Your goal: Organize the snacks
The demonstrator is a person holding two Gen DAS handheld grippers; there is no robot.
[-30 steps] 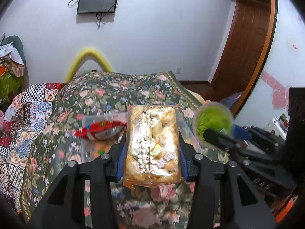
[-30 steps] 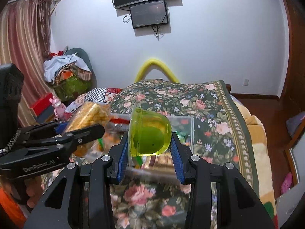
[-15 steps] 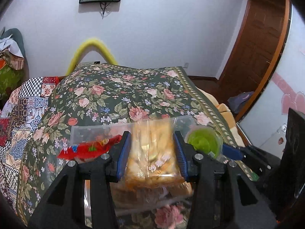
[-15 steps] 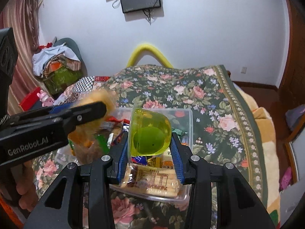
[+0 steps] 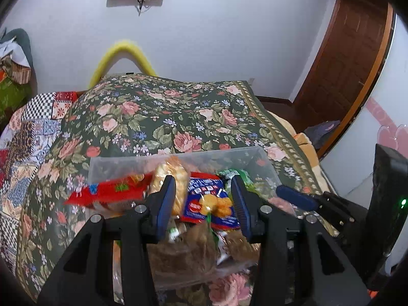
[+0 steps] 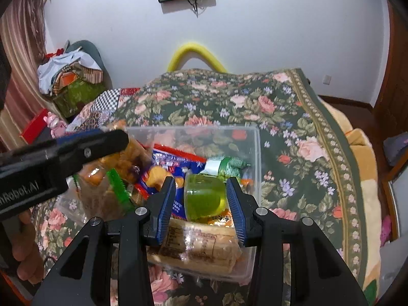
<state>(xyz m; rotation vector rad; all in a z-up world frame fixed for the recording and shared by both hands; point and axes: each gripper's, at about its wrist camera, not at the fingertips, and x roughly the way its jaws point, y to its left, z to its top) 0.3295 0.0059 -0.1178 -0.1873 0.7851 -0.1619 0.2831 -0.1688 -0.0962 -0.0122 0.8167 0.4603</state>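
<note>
A clear plastic box (image 5: 173, 158) full of snack packets stands on the floral bedspread; it also shows in the right wrist view (image 6: 256, 153). My left gripper (image 5: 204, 201) is open above the box; the golden pastry pack (image 5: 169, 178) lies against its left finger, over a blue snack packet (image 5: 209, 201). My right gripper (image 6: 201, 201) is open around the green jelly cup (image 6: 204, 199), which sits in the box with a small gap at each pad. My left gripper's finger (image 6: 84, 150) crosses the right wrist view.
A red snack packet (image 5: 112, 191) hangs over the box's left rim. A wrapped biscuit pack (image 6: 199, 244) lies at the box's near end. The floral bedspread (image 5: 158, 117) stretches beyond the box. A yellow foam arch (image 6: 193, 53) stands at the wall.
Both grippers came down over the box and opened. The pastry pack and the jelly cup have been let go and now lie in the box.
</note>
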